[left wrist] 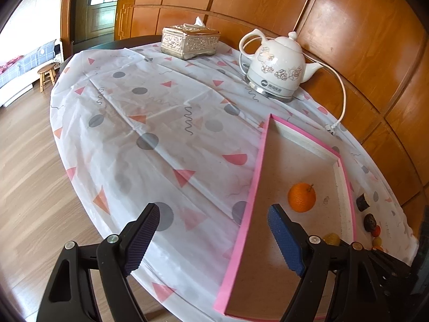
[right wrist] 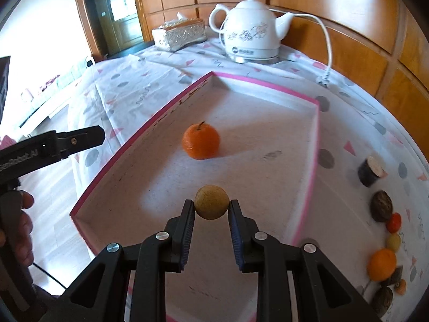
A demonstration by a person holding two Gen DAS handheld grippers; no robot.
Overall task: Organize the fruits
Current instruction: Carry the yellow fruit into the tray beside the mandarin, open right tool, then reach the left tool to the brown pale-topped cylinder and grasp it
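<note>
A shallow pink-rimmed tray (right wrist: 128,150) (left wrist: 249,206) lies on the patterned tablecloth. One orange (right wrist: 201,141) (left wrist: 301,197) sits inside it. My right gripper (right wrist: 211,206) is shut on a small tan round fruit (right wrist: 211,205) and holds it over the near part of the tray. My left gripper (left wrist: 214,220) is open and empty, above the tray's left rim; it also shows in the right wrist view (right wrist: 80,136). Several loose fruits and nuts lie to the right of the tray: a walnut (right wrist: 380,205), a small red fruit (right wrist: 394,222), another orange (right wrist: 382,264).
A white electric kettle (right wrist: 252,29) (left wrist: 278,72) with its cord (right wrist: 327,43) stands at the table's far side. A silver tissue box (left wrist: 189,41) (right wrist: 179,33) stands left of it. A dark cut piece (right wrist: 371,170) lies right of the tray. Wood panelling is behind the table.
</note>
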